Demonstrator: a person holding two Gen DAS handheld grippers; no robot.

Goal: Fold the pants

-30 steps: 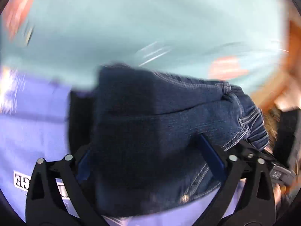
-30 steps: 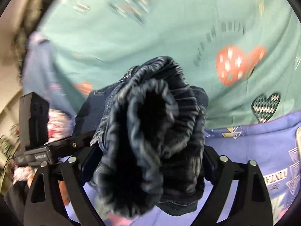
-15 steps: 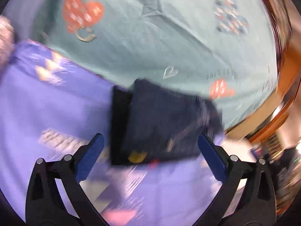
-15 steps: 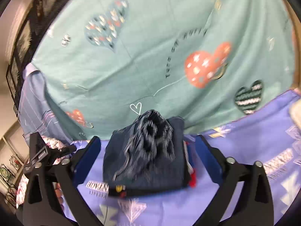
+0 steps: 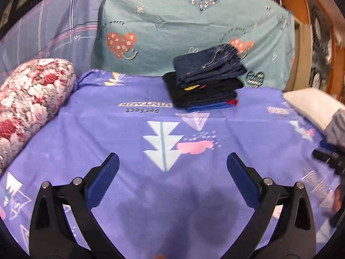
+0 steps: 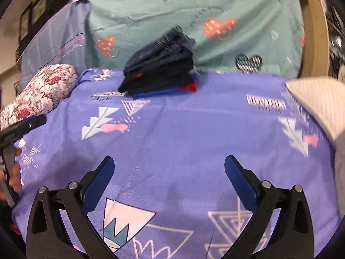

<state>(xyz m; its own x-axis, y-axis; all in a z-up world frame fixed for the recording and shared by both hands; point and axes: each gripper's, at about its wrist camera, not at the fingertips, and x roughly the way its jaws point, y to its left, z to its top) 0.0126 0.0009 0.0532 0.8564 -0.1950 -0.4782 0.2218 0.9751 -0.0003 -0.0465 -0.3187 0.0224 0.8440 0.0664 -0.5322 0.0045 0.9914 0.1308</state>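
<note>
The folded dark blue jeans (image 5: 210,65) lie on top of a stack of folded clothes (image 5: 204,92) at the far side of the purple bed sheet (image 5: 129,142). The jeans also show in the right wrist view (image 6: 163,49), on the same stack (image 6: 159,82). My left gripper (image 5: 172,168) is open and empty, well back from the stack, low over the sheet. My right gripper (image 6: 169,170) is open and empty too, also far from the stack.
A red floral bolster (image 5: 28,99) lies at the left edge. A white pillow (image 5: 312,105) lies at the right. A teal heart-print sheet (image 5: 172,32) lies behind the stack. A wooden frame (image 5: 301,32) stands at the far right.
Both grippers let go of the jeans, leaving them on the stack, and pulled back toward the near side of the bed.
</note>
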